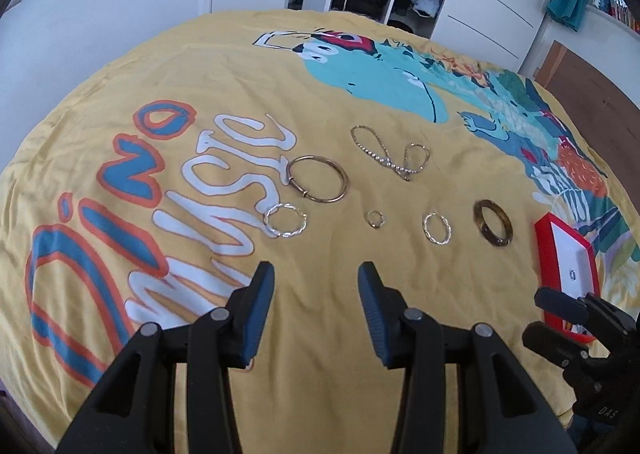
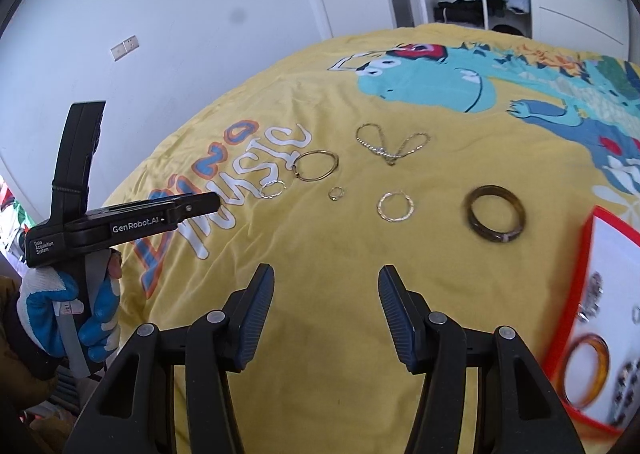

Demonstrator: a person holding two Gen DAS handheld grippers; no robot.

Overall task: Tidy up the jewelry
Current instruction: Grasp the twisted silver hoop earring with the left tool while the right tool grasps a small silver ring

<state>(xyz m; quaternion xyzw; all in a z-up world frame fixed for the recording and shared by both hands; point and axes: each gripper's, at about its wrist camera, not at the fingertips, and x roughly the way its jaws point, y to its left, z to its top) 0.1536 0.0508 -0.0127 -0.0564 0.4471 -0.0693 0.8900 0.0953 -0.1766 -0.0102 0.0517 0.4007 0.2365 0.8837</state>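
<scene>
1. Jewelry was seen laid out on a yellow bedspread (image 1: 320,334) printed with a dinosaur and the words "Dino music".
2. Farthest from the cameras, a tangled chain (image 1: 390,152) was spread flat, with a thin gold bangle (image 1: 318,178) lying just to its left.
3. Nearer, a row was formed by a twisted silver hoop (image 1: 285,220), a small ring (image 1: 375,219), a second twisted hoop (image 1: 437,228) and a dark tortoiseshell bangle (image 1: 493,228), all apart from one another.
4. A red-rimmed tray (image 2: 568,294) with a white floor was placed at the right edge of the bedspread; an amber bangle (image 2: 586,370) and a few small blurred pieces were seen inside it.
5. The left gripper (image 1: 316,294) was held above bare fabric short of the row, its jaws spread apart with nothing between them.
6. The right gripper (image 2: 326,294) was likewise held over bare fabric, its jaws parted and empty.
7. In the right wrist view, the left gripper's handle was seen grasped by a hand in a blue-and-white glove (image 2: 94,318).
</scene>
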